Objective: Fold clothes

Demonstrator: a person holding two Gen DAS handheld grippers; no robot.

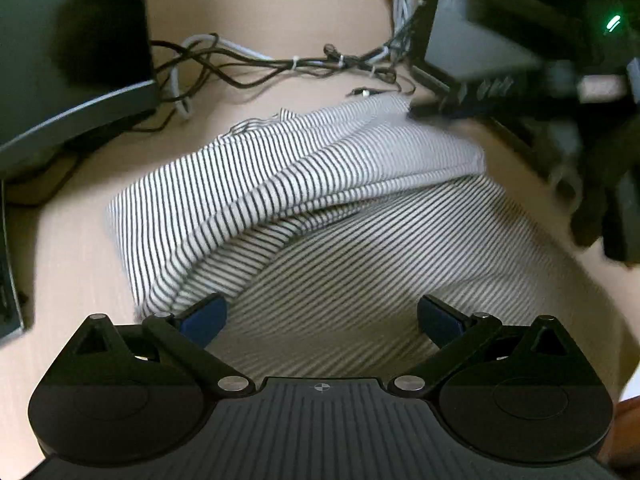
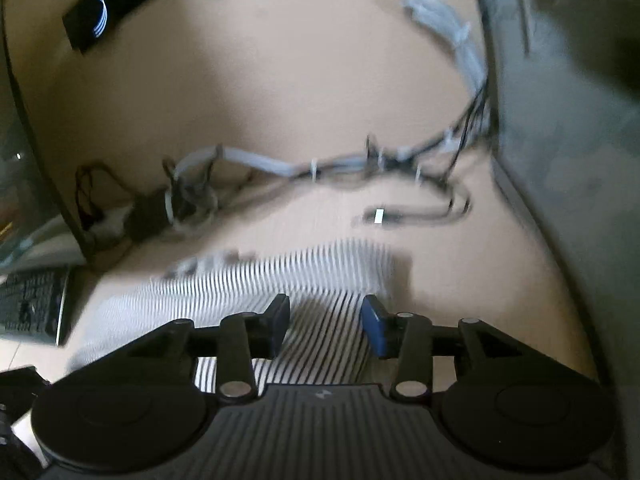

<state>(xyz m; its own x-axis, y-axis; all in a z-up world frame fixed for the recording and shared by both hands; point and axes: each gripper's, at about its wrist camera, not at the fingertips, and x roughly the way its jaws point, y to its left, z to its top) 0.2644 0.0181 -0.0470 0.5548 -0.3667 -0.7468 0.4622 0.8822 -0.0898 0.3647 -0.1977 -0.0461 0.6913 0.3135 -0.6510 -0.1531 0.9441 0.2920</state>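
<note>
Left wrist view: the striped garment (image 1: 304, 200) fills mid-frame on the tan desk (image 1: 280, 8), one layer lying doubled over another; the left gripper (image 1: 322, 318) hovers wide, holding nothing; the right gripper's dark body shows blurred at upper right.

Right wrist view: the right gripper (image 2: 324, 328) stands partly spread over the cloth's far corner, clasping nothing visible — a fold seems underway; any next grasp needs a free edge, clear of the cables (image 2: 320, 168).

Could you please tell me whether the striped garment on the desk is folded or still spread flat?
Partly folded: the striped garment has one layer doubled over another, its folded edge running diagonally across the lower cloth.
</note>
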